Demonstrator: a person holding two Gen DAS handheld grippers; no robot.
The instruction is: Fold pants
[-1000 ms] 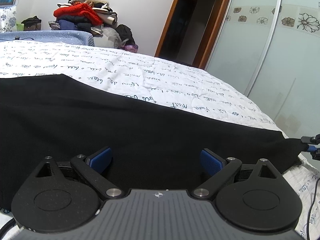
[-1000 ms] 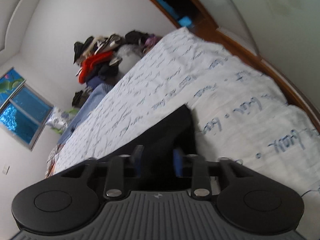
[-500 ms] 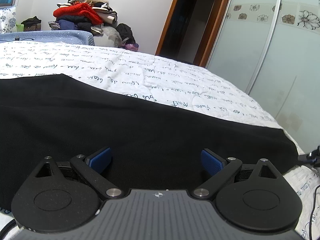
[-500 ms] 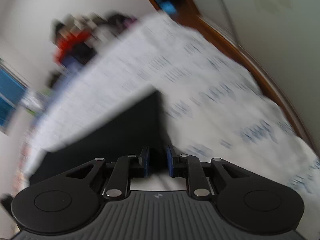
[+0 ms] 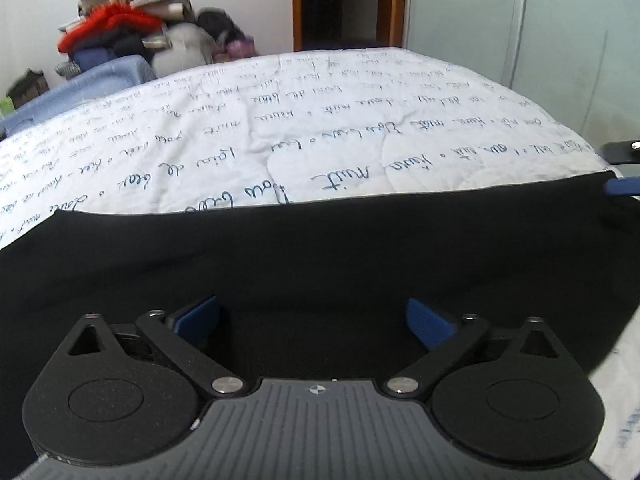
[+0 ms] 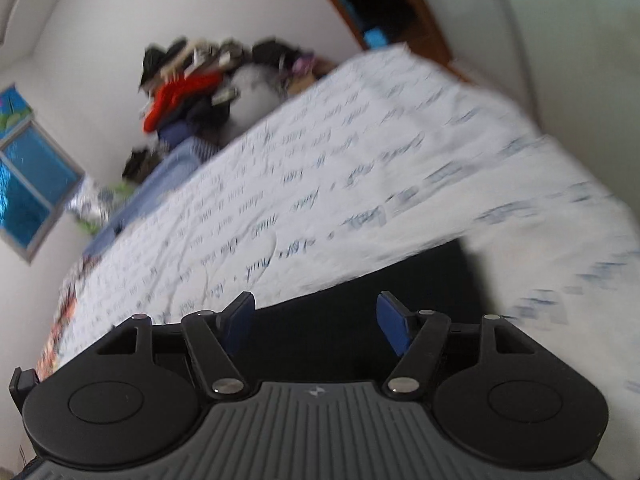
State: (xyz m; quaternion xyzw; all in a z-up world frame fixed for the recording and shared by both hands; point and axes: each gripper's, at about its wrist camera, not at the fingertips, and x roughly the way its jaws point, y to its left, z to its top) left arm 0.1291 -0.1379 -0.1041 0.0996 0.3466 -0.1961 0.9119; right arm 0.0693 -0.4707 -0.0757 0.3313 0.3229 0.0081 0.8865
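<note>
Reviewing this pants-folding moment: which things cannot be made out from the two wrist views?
- Black pants: left wrist view, near edge hidden by the left claw's body, left end cut off by the frame; folds unreadable on flat black.
- Pants, right wrist view: only a corner shows behind the open right claw.
- Bedspread writing: motion-blurred in the right wrist view.
- Clothes pile: blurred, items indistinct.

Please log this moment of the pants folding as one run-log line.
pants: flat on bed | left tongs: open, empty | right tongs: jaws just opened, nothing pinched, over the pants' end
</note>
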